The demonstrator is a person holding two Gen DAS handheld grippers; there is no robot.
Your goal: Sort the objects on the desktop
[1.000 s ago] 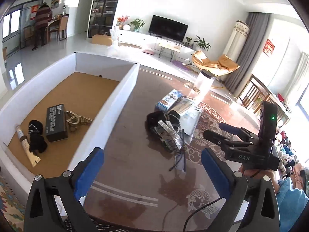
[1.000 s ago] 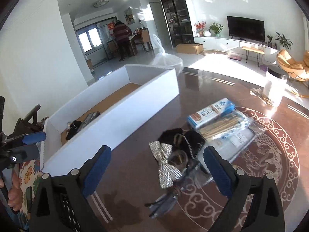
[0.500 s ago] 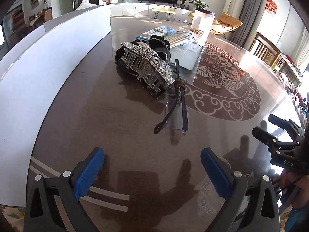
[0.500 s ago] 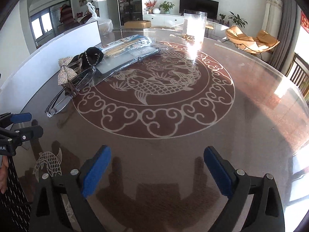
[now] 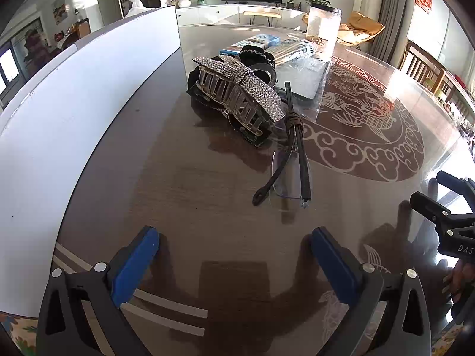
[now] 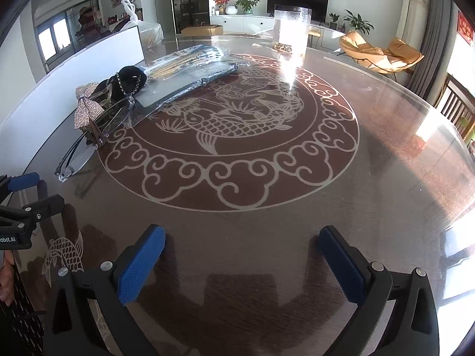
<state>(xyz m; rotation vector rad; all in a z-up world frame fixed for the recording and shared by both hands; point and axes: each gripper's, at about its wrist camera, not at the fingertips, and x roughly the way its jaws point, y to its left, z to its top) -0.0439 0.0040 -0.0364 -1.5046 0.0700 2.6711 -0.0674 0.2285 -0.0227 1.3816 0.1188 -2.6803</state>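
A pile of small objects lies on the brown table. A rhinestone bow hair claw (image 5: 237, 95) rests on black hair ties (image 5: 255, 55); clear glasses (image 5: 292, 160) lie in front of it. My left gripper (image 5: 234, 243) is open and empty, low over the table, short of the glasses. In the right wrist view the bow claw (image 6: 86, 106), glasses (image 6: 74, 160) and black hair tie (image 6: 130, 78) sit at the left. My right gripper (image 6: 242, 243) is open and empty over the bare table, away from the pile.
The white wall of a box (image 5: 74, 112) runs along the left. Plastic-wrapped packets (image 6: 190, 71) and a blue-white carton (image 5: 255, 41) lie behind the pile. A clear container (image 6: 292, 31) stands at the far side. The table edge (image 6: 430, 112) curves on the right.
Both grippers have dropped low over the table. The left one has closed in on the pile and the box inside is out of sight. The right one has swung right, away from the pile.
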